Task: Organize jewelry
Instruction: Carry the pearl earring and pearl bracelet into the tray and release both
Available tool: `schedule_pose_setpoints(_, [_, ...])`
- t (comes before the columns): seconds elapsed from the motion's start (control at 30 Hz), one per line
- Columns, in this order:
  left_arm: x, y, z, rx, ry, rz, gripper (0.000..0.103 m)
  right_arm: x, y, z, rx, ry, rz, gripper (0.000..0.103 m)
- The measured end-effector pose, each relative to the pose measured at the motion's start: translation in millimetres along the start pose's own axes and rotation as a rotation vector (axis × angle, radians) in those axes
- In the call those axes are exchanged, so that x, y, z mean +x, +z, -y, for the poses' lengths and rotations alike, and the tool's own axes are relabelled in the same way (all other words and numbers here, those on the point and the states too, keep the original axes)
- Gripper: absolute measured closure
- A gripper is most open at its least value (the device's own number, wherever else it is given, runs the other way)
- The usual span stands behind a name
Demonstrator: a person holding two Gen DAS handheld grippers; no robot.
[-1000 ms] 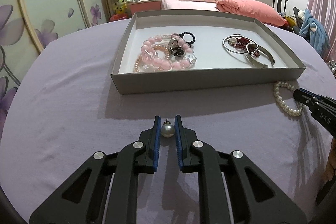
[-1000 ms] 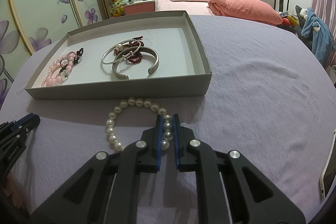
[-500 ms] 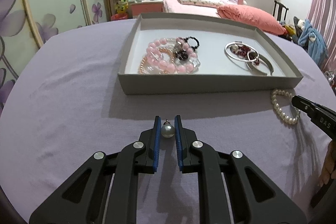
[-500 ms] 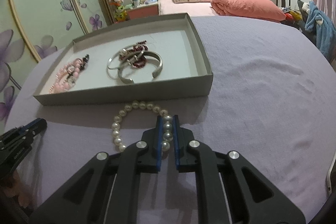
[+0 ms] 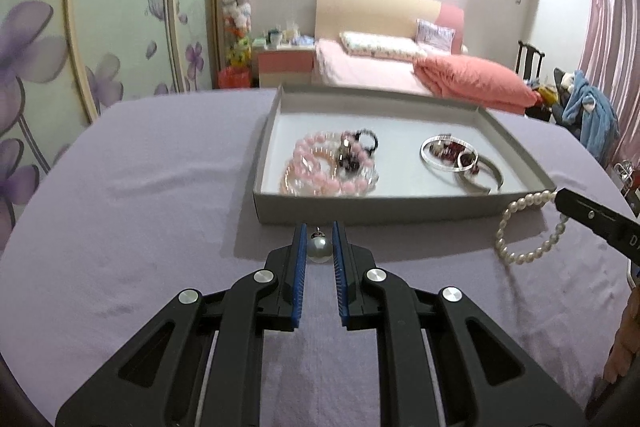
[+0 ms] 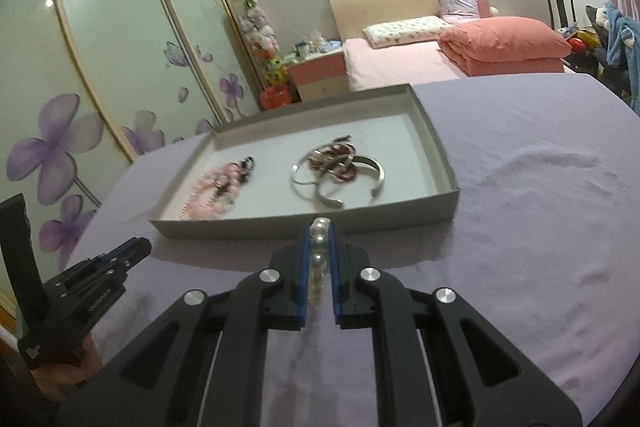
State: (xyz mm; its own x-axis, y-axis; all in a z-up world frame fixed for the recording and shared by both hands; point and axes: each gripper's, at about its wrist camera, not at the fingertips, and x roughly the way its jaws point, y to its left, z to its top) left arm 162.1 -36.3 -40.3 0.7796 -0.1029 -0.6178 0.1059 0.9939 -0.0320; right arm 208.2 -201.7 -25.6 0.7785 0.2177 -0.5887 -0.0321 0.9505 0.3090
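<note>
My left gripper (image 5: 319,242) is shut on a single pearl pendant (image 5: 319,249) with a small metal cap, held above the purple cloth just before the grey tray (image 5: 400,213). My right gripper (image 6: 320,239) is shut on a white pearl bracelet (image 6: 319,259), lifted off the cloth near the tray's front wall (image 6: 304,229). In the left wrist view that pearl bracelet (image 5: 524,227) hangs as a loop from the right gripper's tip (image 5: 560,197). In the tray lie pink bead bracelets (image 5: 328,171) at the left and silver bangles (image 5: 460,157) at the right.
The purple cloth (image 5: 140,227) covers the whole table around the tray. The left gripper's body (image 6: 96,279) shows at the lower left of the right wrist view, with a hand under it. A bed, a nightstand and flowered wardrobe doors stand beyond the table.
Both grippers have risen and tilted up with their loads. The pearl bracelet, which lay on the cloth, now hangs in the air from the right gripper.
</note>
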Motion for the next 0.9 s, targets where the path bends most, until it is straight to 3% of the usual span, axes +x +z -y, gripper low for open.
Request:
schedule_pose_setpoints(0.47, [-32.7,4.5,15.8,0.046,0.025,0.191,0.089,-21.7,1.0,-16.3,-0.017,0.027,0.086,0.093])
schedule_pose_setpoints(0.9, [-49.0,10.4,24.6,0.06,0.033,0.292,0.089,-54.2,9.0,-40.2,-0.118,-0.019,0.276,0.093])
